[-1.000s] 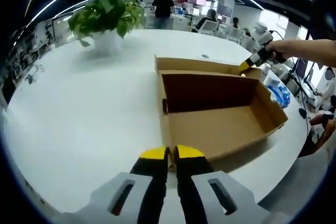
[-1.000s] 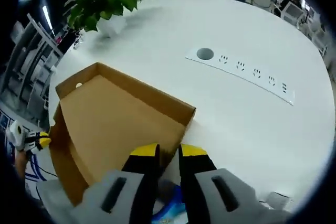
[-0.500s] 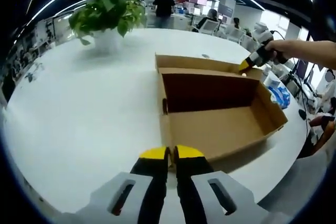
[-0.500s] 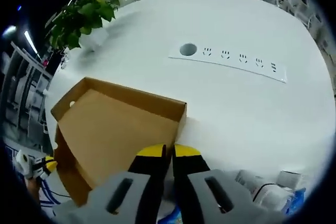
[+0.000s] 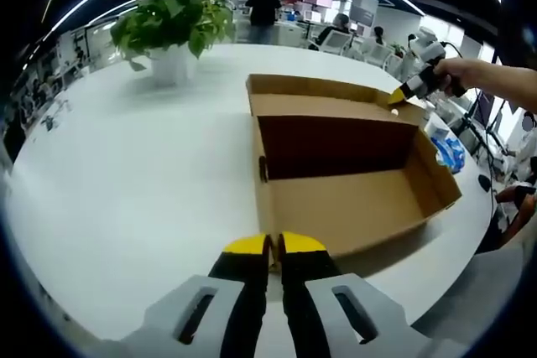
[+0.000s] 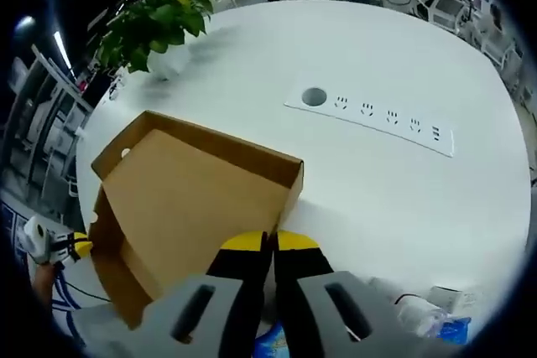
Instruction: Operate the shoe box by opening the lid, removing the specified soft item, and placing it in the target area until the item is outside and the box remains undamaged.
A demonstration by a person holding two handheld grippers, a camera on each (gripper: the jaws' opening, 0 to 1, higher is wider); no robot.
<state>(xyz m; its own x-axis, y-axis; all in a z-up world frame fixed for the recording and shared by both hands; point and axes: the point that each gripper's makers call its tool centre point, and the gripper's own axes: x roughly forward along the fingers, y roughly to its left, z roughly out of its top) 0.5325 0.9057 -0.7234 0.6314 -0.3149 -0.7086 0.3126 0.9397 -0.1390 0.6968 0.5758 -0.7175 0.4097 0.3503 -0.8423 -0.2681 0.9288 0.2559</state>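
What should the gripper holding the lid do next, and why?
Probably the right gripper should ease the lid back toward the table: it pinches the lid's edge, the box stands open, and the left gripper clamps its front wall.

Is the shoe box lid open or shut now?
Open. The lid is swung back, held by the right gripper, and the shoe box interior shows.

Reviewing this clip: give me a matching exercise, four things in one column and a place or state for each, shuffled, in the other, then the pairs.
Things:
1. shoe box
2. lid
3. potted plant
4. socket strip

Places or states:
A. set flush in the white tabletop
B. raised, its corner pinched by the right gripper
C. open, no item visible inside
D. standing at the table's far side

Pairs: 1-C, 2-B, 3-D, 4-A
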